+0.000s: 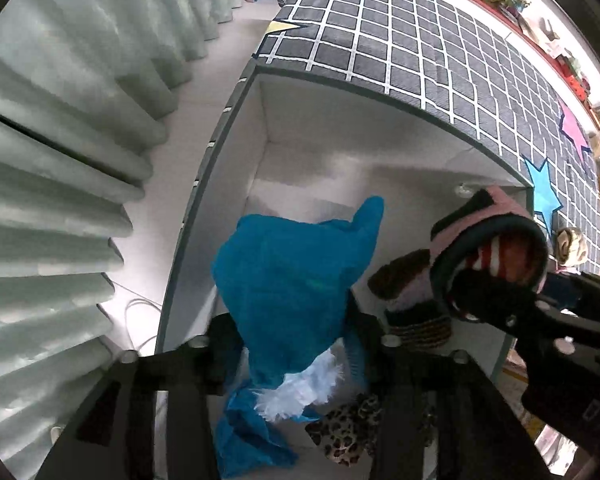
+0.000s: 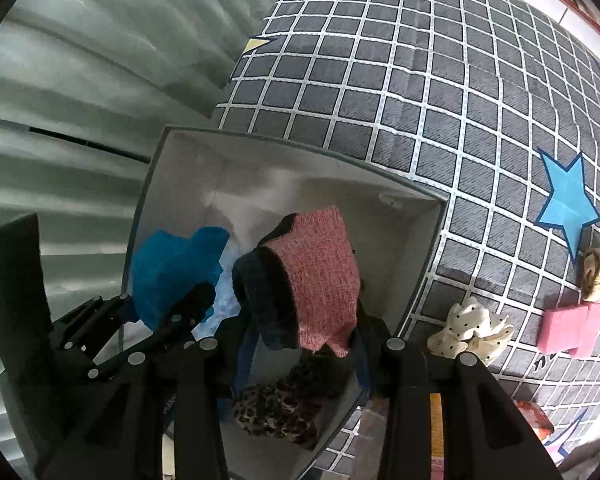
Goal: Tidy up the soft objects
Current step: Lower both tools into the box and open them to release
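From the left wrist camera, the left gripper [image 1: 288, 364] points down into the white open-topped storage box [image 1: 260, 128], its jaws pinching a blue fabric piece with white fluffy trim [image 1: 292, 280] that hangs inside the box. The right gripper [image 1: 500, 304] reaches in from the right, carrying a pink and dark knitted sock bundle [image 1: 488, 248].

From the right wrist camera, the right gripper [image 2: 300, 356] tilts down over the box [image 2: 420, 264], clamped on the knitted bundle [image 2: 316, 280] above a leopard-print cloth [image 2: 276, 408]. The left gripper [image 2: 180, 308] grips the blue piece [image 2: 168, 268]. A cream dotted scrunchie [image 2: 468, 332] lies on the grey checked mat [image 2: 380, 80].
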`<state>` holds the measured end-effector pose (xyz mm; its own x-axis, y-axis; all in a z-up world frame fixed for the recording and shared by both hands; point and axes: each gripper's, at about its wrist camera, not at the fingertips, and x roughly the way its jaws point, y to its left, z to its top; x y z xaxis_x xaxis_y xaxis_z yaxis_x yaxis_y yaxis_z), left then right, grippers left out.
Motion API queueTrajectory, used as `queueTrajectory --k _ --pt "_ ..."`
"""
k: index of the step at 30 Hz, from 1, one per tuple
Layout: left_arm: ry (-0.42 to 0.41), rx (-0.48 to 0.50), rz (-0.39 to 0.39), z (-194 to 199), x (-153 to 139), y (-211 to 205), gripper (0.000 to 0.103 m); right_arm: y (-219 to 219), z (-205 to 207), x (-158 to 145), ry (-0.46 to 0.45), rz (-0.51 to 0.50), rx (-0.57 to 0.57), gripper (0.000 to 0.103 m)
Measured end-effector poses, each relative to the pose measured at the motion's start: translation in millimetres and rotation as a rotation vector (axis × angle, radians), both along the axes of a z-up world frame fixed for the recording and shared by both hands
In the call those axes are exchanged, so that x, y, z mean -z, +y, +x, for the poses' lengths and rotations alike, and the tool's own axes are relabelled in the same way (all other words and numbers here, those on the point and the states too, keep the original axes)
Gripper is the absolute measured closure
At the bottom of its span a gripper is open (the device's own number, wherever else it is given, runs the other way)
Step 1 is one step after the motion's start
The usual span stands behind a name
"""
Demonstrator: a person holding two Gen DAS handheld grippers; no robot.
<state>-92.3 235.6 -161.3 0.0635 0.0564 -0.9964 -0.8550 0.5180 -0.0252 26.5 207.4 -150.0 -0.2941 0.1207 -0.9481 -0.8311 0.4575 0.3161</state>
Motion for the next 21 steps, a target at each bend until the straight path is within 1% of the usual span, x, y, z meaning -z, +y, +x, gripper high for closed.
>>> queueTrajectory --k 1,3,4,6,7,8,10,11,12,13,14,16,21 --pt "-0.002 -0.001 0.002 0 -1 0 0.039 0 0 1 0.003 -0.001 0.001 0.060" --pt "0.002 -0.004 0.003 -1 -2 -1 0.025 0 1 2 0.006 -0.004 0.005 0.057" --pt "0.008 -0.004 0.000 -1 -2 -1 0.023 0 1 2 0.010 -0.003 0.008 0.055" --pt "0.025 -0.003 0.006 0 -2 -3 0.022 -1 3 2 0.013 0.001 0.013 0.044" --pt "0.030 -0.004 0.011 0 -2 -4 0.021 -3 3 0 0.011 0.004 0.016 0.033" --pt "0.030 -0.007 0.014 0 -3 -4 0.019 -3 3 -1 0.009 0.006 0.020 0.029" --pt "0.022 -0.015 0.012 -2 -4 -4 0.013 -4 4 -5 0.000 0.009 0.025 0.029" --pt "0.022 -0.018 0.009 -2 -6 -4 0.007 -4 5 -7 -0.010 0.005 0.027 0.027" --pt "0.017 -0.020 0.003 -2 -6 -4 0.002 -5 5 -8 -0.020 0.003 0.028 0.021" --pt "0.010 -0.024 -0.002 -3 -7 -4 0.000 -5 5 -11 -0.032 0.005 0.030 0.007" --pt "0.003 -0.028 -0.004 -4 -8 -5 0.000 -5 6 -14 -0.047 0.010 0.034 0.001" --pt "-0.008 -0.036 -0.005 -3 -12 -5 0.000 -6 6 -20 -0.069 0.026 0.044 0.001" --pt "-0.037 -0.047 0.003 -2 -25 -6 0.000 -10 9 -32 -0.088 0.037 0.049 0.001"
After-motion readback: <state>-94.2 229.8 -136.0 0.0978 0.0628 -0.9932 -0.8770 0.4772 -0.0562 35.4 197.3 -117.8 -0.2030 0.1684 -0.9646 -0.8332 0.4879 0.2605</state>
